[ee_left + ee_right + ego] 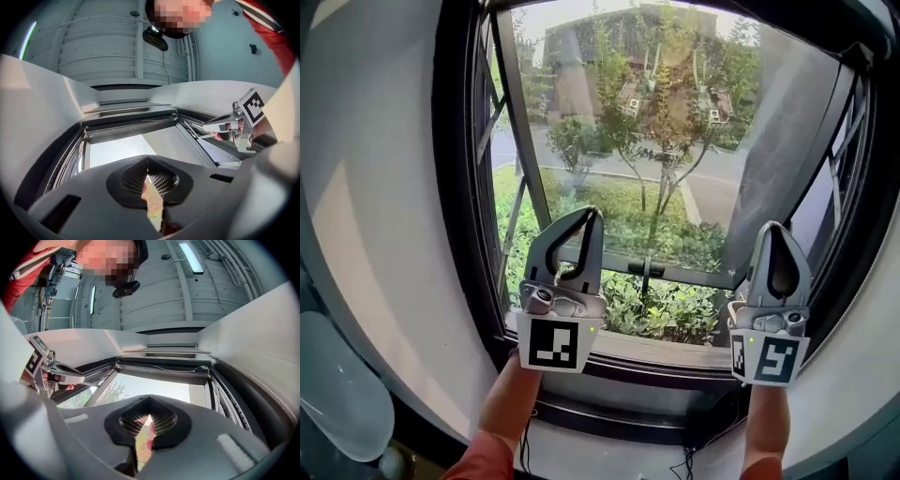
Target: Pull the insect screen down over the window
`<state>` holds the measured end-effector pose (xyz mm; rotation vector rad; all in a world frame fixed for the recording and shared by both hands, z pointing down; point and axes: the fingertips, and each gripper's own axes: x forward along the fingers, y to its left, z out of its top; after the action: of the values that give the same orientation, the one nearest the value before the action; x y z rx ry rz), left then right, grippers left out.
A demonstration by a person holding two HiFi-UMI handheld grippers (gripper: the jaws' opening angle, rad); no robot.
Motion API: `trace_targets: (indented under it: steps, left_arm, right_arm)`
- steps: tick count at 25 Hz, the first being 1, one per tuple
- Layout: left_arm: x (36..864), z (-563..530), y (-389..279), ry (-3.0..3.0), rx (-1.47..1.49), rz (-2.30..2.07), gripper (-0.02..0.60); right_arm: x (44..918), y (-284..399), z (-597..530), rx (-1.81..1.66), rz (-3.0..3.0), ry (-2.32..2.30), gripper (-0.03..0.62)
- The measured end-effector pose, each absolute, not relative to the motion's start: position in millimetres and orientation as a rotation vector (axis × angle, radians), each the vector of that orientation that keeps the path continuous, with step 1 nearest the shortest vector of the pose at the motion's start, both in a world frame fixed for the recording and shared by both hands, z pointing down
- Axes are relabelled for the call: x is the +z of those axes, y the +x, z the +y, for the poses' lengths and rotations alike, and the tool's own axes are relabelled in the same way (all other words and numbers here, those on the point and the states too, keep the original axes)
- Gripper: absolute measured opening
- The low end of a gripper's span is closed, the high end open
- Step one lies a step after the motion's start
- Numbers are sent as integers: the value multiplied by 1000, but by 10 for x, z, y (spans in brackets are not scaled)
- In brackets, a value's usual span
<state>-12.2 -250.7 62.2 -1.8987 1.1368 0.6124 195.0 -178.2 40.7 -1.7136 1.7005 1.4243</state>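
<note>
Both grippers are up in front of the window (455, 187). The left gripper (593, 214) sits left of centre and the right gripper (772, 227) over toward the right edge of the opening. Fingers together on both, tips pinched shut, and nothing is caught between either pair. Through the gaps at the jaw roots there is only greenery from outside.

And the insect screen (161, 367)? Not drawn at all. It looks rolled away in the dark housing across the very top of the opening, far above both sets of fingertips. Below it the view is open to sky and trees.

Here is the relation that matters. That housing (131, 126) runs left to right across the head of the window, and both grippers point up at it from below. The left gripper's own view shows the right gripper (207, 125) alongside at much the same height, so neither looks clearly nearer.

My read is that the reach is up and away toward the top rail. The shut fingers would have to part before they could take hold of the screen's lower edge.
</note>
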Motion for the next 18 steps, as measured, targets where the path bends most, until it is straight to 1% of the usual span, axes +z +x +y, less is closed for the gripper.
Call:
trace_targets:
  steps: [10, 18]
  left_arm:
    - [-9, -2398, -34, -1818, 660, 1073, 5]
    - [-599, -2468, 37, -1804, 670, 1071, 5]
  right_arm:
    - [-238, 1943, -1753, 1518, 1613, -1693, 9]
    - [-941, 1732, -1799, 1742, 1539, -1718, 9]
